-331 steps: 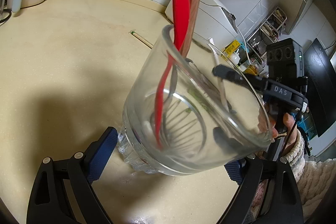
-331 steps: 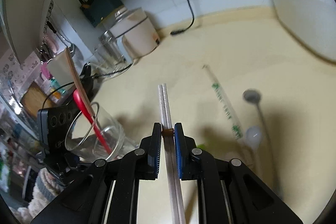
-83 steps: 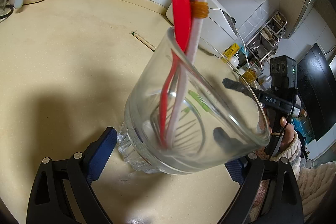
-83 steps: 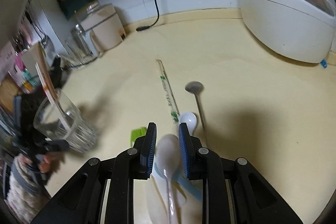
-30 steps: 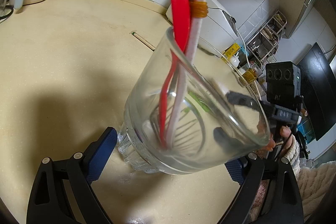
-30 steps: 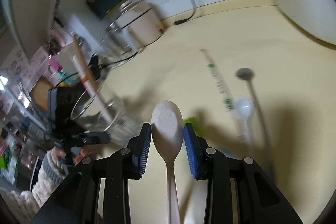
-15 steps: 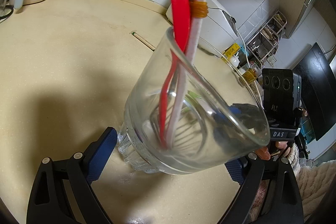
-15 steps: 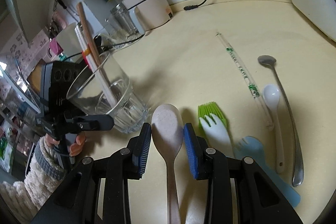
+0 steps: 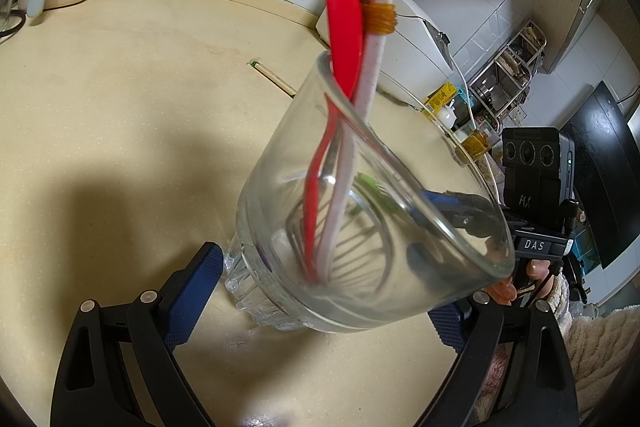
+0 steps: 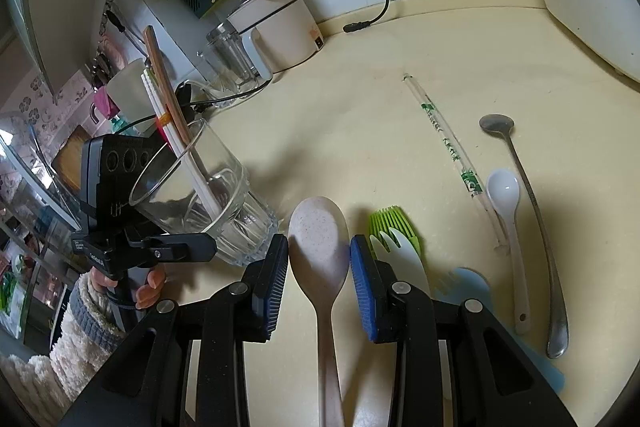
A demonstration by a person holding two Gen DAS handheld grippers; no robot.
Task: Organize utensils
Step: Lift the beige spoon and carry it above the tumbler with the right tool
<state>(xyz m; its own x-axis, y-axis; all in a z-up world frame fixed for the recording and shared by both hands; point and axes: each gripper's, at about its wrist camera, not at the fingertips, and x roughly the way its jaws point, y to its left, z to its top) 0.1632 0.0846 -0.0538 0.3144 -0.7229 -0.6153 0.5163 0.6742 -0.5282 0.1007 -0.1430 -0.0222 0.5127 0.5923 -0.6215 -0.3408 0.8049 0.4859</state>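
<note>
Closer now — speckled spoon (image 10: 318,251) in right hand-held gripper (image 10: 319,267), beside glass (image 10: 200,195).

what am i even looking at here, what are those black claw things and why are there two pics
The black claws are hand-held grippers, one in each of a person's hands, each carrying a wide-angle camera that looks along its two fingers. That gives two pictures.

The left gripper grips a tilted drinking glass that holds a red utensil and banded chopsticks.

The right gripper grips a speckled beige spoon, bowl forward, near the glass.

On the cream counter lie a green brush, a white spork, a blue spork, a white spoon, a metal spoon and wrapped chopsticks.
</note>
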